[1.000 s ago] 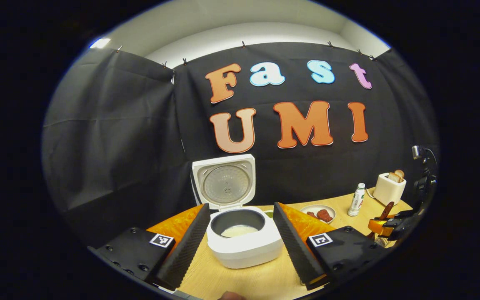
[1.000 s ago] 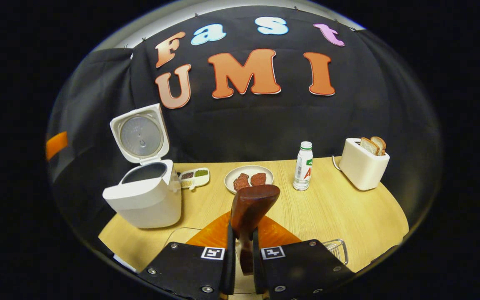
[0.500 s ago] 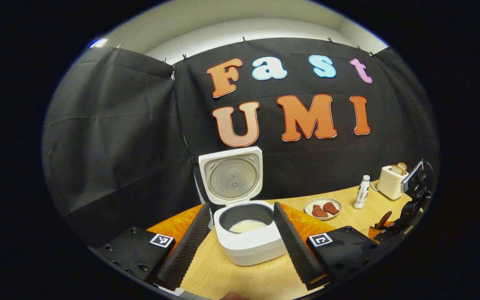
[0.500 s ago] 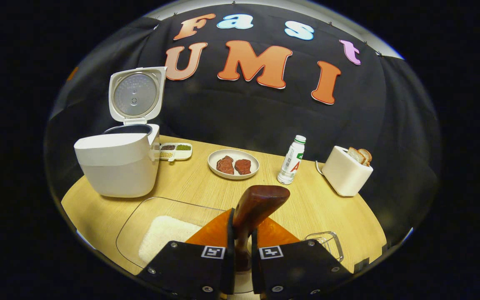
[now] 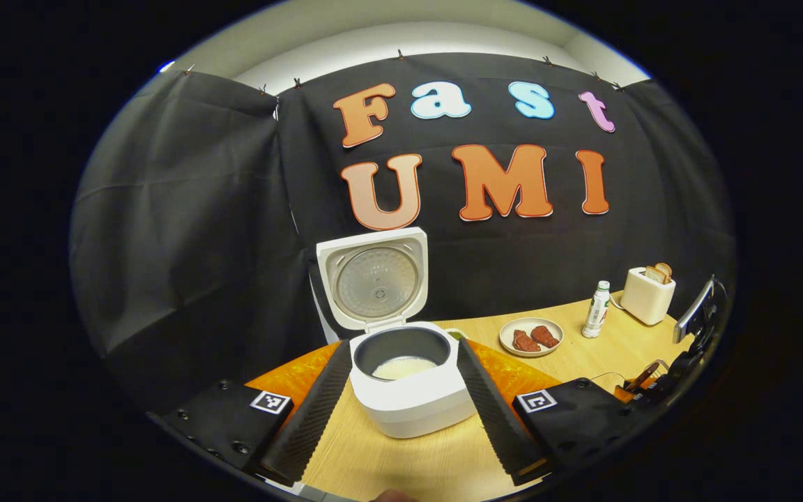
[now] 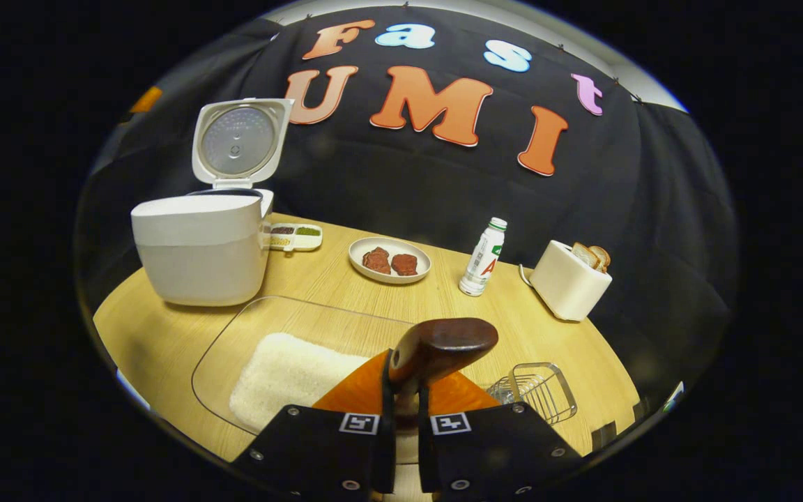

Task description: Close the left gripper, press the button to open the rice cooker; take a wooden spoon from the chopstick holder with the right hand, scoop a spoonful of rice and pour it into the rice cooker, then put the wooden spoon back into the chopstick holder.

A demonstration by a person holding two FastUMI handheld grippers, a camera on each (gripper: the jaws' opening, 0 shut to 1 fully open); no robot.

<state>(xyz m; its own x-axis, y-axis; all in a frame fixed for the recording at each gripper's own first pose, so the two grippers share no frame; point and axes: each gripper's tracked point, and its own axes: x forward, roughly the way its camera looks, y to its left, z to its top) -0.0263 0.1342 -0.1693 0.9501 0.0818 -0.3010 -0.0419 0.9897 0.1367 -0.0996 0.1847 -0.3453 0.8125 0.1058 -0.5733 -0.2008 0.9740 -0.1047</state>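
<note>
The white rice cooker (image 5: 408, 408) stands open on the wooden table, its lid (image 5: 372, 279) upright and a layer of rice (image 5: 405, 367) in the pot. My left gripper (image 5: 403, 348) is open, its fingers either side of the cooker and nearer the camera. In the right gripper view the cooker (image 6: 199, 247) is at far left. My right gripper (image 6: 403, 390) is shut on the handle of the dark wooden spoon (image 6: 443, 341), whose bowl sticks up past the fingertips. The wire chopstick holder (image 6: 537, 390) stands just right of it. The right gripper (image 5: 656, 383) also appears far right in the left gripper view.
A clear glass tray (image 6: 234, 335) holding white rice (image 6: 290, 369) lies ahead and left of the spoon. Farther back on the table (image 6: 346, 293) are a small condiment dish (image 6: 295, 236), a plate of meat (image 6: 389, 259), a bottle (image 6: 483, 258) and a toaster with bread (image 6: 569, 279).
My right gripper has lowered and tipped down with the spoon, bringing the rice tray and the wire holder into view. The left gripper drifted slightly and stays open.
</note>
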